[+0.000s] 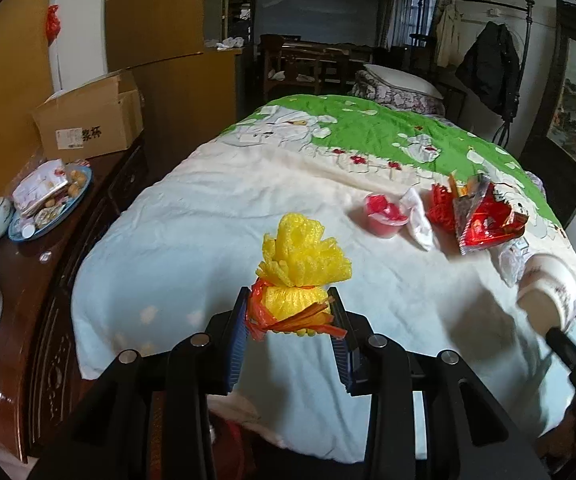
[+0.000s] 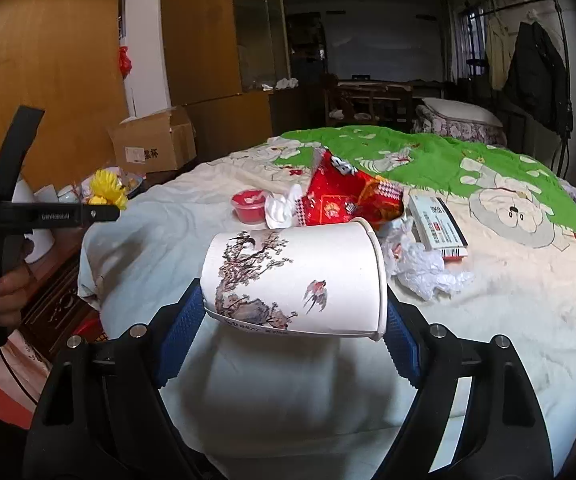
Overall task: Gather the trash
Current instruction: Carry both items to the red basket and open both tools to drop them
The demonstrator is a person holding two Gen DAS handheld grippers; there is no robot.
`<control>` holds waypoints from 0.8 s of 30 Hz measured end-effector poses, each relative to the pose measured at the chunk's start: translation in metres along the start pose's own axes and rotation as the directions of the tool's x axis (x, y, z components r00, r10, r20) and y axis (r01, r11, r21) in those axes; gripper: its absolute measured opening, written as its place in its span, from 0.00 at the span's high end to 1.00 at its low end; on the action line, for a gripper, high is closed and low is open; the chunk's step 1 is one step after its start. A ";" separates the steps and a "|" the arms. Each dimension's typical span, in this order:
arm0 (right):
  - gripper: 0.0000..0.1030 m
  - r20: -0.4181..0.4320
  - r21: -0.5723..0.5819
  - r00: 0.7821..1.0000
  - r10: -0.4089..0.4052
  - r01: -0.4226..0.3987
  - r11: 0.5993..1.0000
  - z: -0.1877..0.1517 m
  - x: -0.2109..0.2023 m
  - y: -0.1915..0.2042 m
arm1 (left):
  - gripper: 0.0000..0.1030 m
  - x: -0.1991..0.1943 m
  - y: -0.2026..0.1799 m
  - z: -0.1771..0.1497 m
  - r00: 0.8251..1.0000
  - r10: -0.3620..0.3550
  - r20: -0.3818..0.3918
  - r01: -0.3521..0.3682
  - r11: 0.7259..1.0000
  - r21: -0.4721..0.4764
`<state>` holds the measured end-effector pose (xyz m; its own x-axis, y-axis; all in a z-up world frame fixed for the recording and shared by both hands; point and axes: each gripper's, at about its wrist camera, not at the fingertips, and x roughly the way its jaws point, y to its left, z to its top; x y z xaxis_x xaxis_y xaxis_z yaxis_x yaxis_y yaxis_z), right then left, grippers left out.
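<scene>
Here, the left gripper (image 1: pixel 288 312) has its fingers (image 1: pixel 237 336) squeezed in on a bunch of soft trash: a yellow foam net (image 1: pixel 302 258) with a bit of orange plastic (image 1: pixel 262 312) tucked at the bottom. The bunch sticks up past the fingertips and is lifted above the bed (image 1: pixel 192 216). In the right wrist view this gripper shows at the far left, with a hand (image 2: pixel 6 292) around its handle and the yellow net poking out at its tip.

The right gripper (image 2: pixel 292 320) has its fingers (image 2: pixel 178 332) spread wide, and they press on a white paper cup (image 2: pixel 296 280). The cup lies on its side between them, one finger on its bottom and one on its rim. It has a tree and small birds painted on it. It is held up over the bed.

More trash still lies on the bed cover. There is a small red cup (image 2: pixel 248 205), and a crumpled white tissue (image 2: pixel 282 210) just beside it. Next to that is a red snack bag (image 2: pixel 344 196), torn open. Near the bag are a flat white box (image 2: pixel 438 226) and a crinkled clear wrapper (image 2: pixel 424 268), which touches the box.

Beside the bed is a dark wooden cabinet (image 1: pixel 48 312). On it stand a cardboard box (image 1: pixel 92 120) and a blue plate (image 1: pixel 54 208) piled with snacks.
</scene>
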<state>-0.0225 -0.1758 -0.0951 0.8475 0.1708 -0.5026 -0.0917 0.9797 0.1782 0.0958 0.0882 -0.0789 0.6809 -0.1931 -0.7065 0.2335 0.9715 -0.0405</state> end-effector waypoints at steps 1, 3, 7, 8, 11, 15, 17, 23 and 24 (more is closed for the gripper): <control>0.23 0.002 0.000 1.000 0.006 -0.006 1.000 0.001 -0.002 0.002 | 0.63 -0.002 0.004 -0.002 1.000 0.007 -0.003 -0.007 1.000 -0.003; 0.23 0.005 0.002 1.000 0.026 -0.026 1.000 0.005 -0.003 0.006 | 0.63 -0.008 0.016 -0.011 0.999 0.034 -0.012 -0.034 0.999 -0.013; 0.23 0.006 0.000 0.997 0.073 -0.073 0.997 0.009 -0.007 0.019 | 0.63 -0.017 0.054 -0.036 0.993 0.102 -0.063 -0.106 0.993 -0.056; 0.23 0.002 0.001 0.996 0.087 -0.087 0.996 0.010 -0.007 0.022 | 0.63 -0.018 0.061 -0.040 0.991 0.110 -0.077 -0.116 0.991 -0.070; 0.23 -0.010 0.011 0.991 0.133 -0.132 0.991 0.015 -0.004 0.035 | 0.63 -0.020 0.094 -0.062 0.981 0.145 -0.132 -0.162 0.978 -0.131; 0.23 -0.030 0.011 0.981 0.194 -0.193 0.981 0.022 0.003 0.057 | 0.23 -0.019 0.130 -0.091 0.968 0.133 -0.214 -0.179 0.961 -0.211; 0.23 -0.050 0.001 0.972 0.229 -0.229 0.973 0.025 0.009 0.074 | 0.18 -0.020 0.142 -0.102 0.962 0.146 -0.231 -0.200 0.952 -0.232; 0.23 -0.136 -0.084 0.940 0.312 -0.325 0.942 0.024 0.028 0.138 | 0.08 -0.031 0.161 -0.112 0.953 0.224 -0.203 -0.266 0.941 -0.211; 0.23 -0.152 -0.099 0.933 0.325 -0.342 0.935 0.023 0.028 0.148 | 0.07 -0.032 0.166 -0.113 0.952 0.233 -0.197 -0.274 0.937 -0.218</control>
<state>-0.0002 -0.0284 -0.0640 0.6814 0.4940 -0.5400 -0.4271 0.8676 0.2548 0.0343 0.2713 -0.1431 0.5662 0.0696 -0.8213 -0.1191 0.9929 0.0020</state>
